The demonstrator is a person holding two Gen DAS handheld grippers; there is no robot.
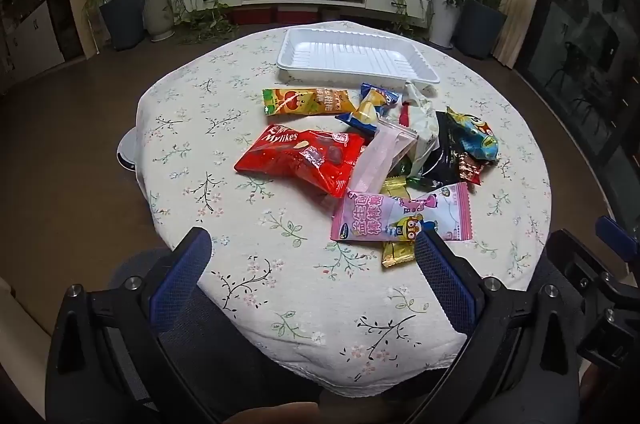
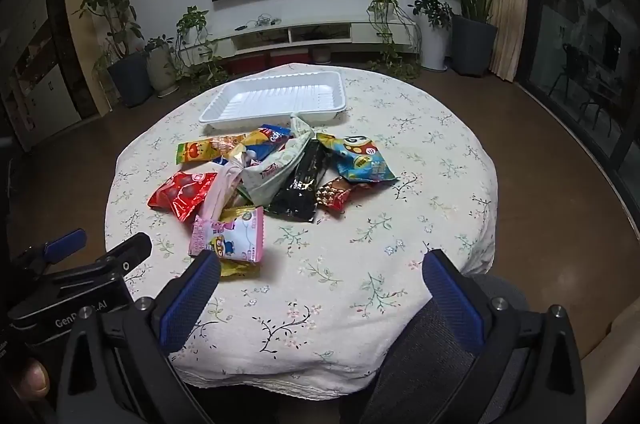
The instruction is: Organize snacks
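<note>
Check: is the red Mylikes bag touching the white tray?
Apart. The left wrist view shows the red Mylikes bag well short of the white tray, with bare tablecloth and an orange packet between them.

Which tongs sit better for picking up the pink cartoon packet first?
Left, probably. The pink cartoon packet lies just ahead of the left tongs, by the inner finger, both open and empty. For the right tongs the packet sits off to the side. The white tray is still empty.

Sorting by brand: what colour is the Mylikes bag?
Red, with white lettering; the Mylikes bag shows best in the left wrist view.
</note>
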